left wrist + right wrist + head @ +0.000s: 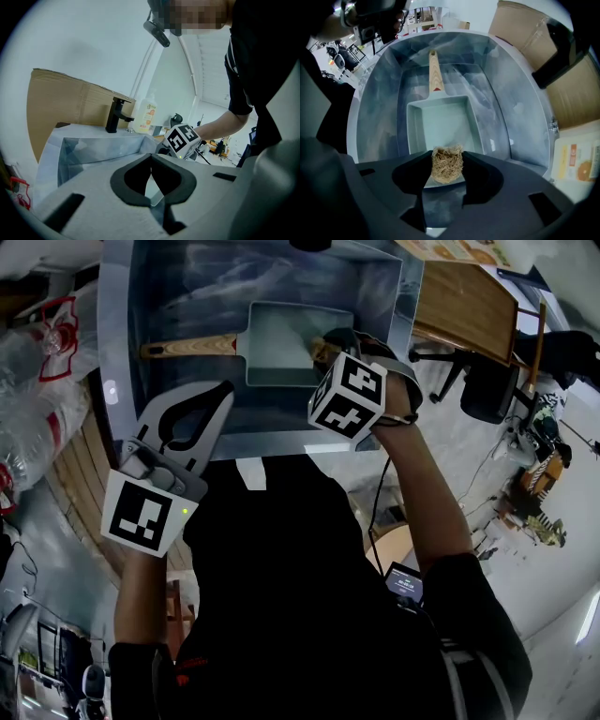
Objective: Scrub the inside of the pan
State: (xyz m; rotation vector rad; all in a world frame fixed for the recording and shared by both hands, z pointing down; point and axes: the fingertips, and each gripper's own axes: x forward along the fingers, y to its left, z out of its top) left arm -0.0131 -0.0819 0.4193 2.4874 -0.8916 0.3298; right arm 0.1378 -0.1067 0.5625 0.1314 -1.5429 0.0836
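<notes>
Right tongs [446, 174] - jaws pinched on a scrubber [446, 163], a tan wad of coarse fibre. About half of it stands out past the tips. It looks soft and springy, so we judge it will squash and splay under pressure. The present hold across its middle looks sound, though a hard sideways stroke could drag it out.

Left tongs [151, 156] - jaws closed tip to tip with nothing between them. They hang above the near rim of the sink [375, 108], apart from the pan.

Pan [440, 123] - rectangular, pale, shallow, lying flat on the sink floor. The scrubber sits over its near edge. We cannot tell whether it touches.

Handling, our estimate: thin stiff metal, fairly light, not fragile. On the smooth sink floor it will probably skate away from a push, and the straight walls leave corners the wad must be worked into.

Handle [434, 75] - wood, pointing away from the right tongs and resting on the sink floor. It is the plain place to pin the pan, offering more grip than the rim, and the idle left tongs could take it.

Beyond, on the bench: a black tap [115, 115], a bottle [145, 115] beside it, and cardboard [61, 98] behind.
</notes>
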